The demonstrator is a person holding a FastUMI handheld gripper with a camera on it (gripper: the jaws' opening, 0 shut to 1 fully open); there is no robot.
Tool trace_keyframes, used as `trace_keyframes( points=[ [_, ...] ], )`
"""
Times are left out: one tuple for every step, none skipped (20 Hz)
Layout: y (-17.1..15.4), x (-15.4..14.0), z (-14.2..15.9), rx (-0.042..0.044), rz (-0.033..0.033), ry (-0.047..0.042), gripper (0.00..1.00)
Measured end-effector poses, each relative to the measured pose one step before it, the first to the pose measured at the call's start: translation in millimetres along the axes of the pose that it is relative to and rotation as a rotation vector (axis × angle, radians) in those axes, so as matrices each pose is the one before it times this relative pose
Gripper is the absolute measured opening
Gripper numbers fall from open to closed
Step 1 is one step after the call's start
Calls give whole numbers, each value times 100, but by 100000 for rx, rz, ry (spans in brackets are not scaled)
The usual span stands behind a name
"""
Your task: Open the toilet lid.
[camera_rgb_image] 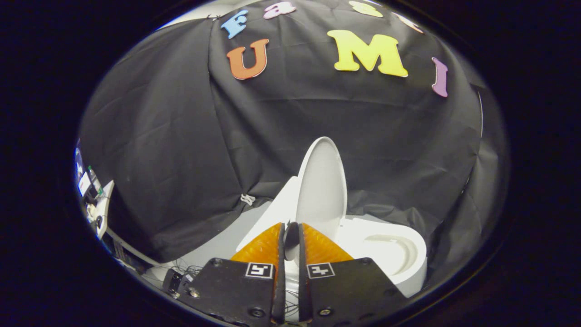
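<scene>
Gripper view:
Risk: the toilet lid (321, 181) stands near upright on edge; released short of its resting position, it could drop back onto the bowl (395, 250).
Tool (291, 238): the 2 fingers are nearly together, clamping the lid's lower rim.
Lid position: between the fingers, rising beyond them.

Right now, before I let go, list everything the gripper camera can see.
toilet lid: one, white, raised on edge just ahead of the fingers, its lower edge between them
toilet bowl: one, white, open, beside the lid
black cloth: one, the booth wall behind the toilet
cables and equipment: a small cluster, mixed colours, at the cloth's far edge; too small to tell apart
gripper: one, fingers nearly together around the lid's edge; contact on both sides is not clear
</scene>
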State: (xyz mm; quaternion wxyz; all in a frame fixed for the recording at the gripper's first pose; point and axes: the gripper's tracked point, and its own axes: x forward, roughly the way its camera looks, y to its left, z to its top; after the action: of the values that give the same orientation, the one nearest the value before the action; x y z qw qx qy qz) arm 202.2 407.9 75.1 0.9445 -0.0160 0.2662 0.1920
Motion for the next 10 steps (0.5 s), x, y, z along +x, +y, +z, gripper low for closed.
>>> trace_keyframes(
  points=[
    [-415, -380, -30, 1773, 1615, -404, 17],
    [170, -517, -440, 2931, 4963, 1883, 24],
    [76, -581, -783, 3330, 3433, 2297, 27],
    [-245, -926, -262, 2458, 1566, -466, 30],
    [-485, -1407, 46, -17, 297, -1557, 34],
    [-700, -1307, 260, -1312, -1117, -3166, 41],
    [-420, -2069, 717, -2183, -671, -5230, 48],
    [-786, -1528, 584, -2505, -1068, -5151, 45],
    [-869, -1649, 209, -2547, -1383, -4626, 47],
    [-997, -1671, -74, -2741, -1977, -3603, 53]
  ],
)
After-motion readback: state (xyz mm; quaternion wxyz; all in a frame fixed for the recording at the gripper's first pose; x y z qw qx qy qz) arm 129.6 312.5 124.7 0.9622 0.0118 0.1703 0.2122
